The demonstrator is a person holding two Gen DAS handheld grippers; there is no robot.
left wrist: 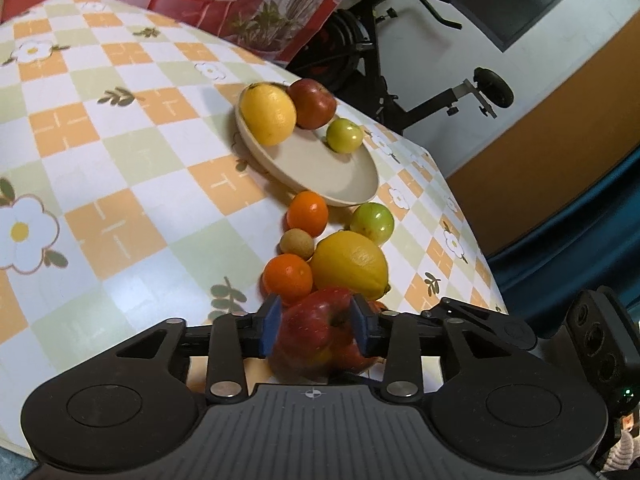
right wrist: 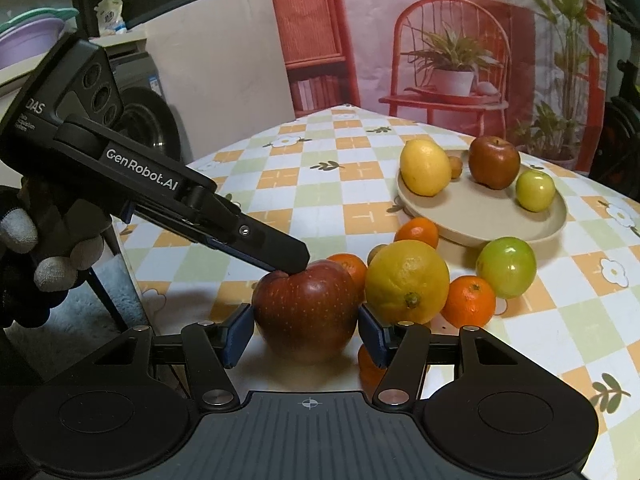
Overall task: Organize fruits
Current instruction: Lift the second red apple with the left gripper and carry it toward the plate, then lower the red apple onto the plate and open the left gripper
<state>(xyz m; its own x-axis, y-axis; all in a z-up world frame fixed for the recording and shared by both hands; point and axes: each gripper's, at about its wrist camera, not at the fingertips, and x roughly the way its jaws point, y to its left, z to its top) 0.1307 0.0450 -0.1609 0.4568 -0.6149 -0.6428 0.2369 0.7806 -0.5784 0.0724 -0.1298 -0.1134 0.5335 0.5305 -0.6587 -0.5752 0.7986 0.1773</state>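
A dark red apple (right wrist: 306, 312) stands on the checked tablecloth at the near edge. My right gripper (right wrist: 306, 332) has its blue pads against both sides of it. My left gripper (right wrist: 294, 262) comes in from the left onto the apple's top. In the left wrist view the apple (left wrist: 316, 332) sits blurred between the left gripper (left wrist: 317, 328) pads, which touch it. Behind lie a lemon (right wrist: 406, 280), three oranges, a green apple (right wrist: 506, 266) and a small brown fruit (left wrist: 297, 244). The beige plate (right wrist: 500, 236) holds a lemon, a red apple and a green apple.
A gloved hand (right wrist: 40, 256) holds the left gripper at the table's left edge. An exercise bike (left wrist: 400, 60) stands beyond the table's far corner. A washing machine (right wrist: 148, 120) is behind on the left. A printed backdrop hangs along the table's far side.
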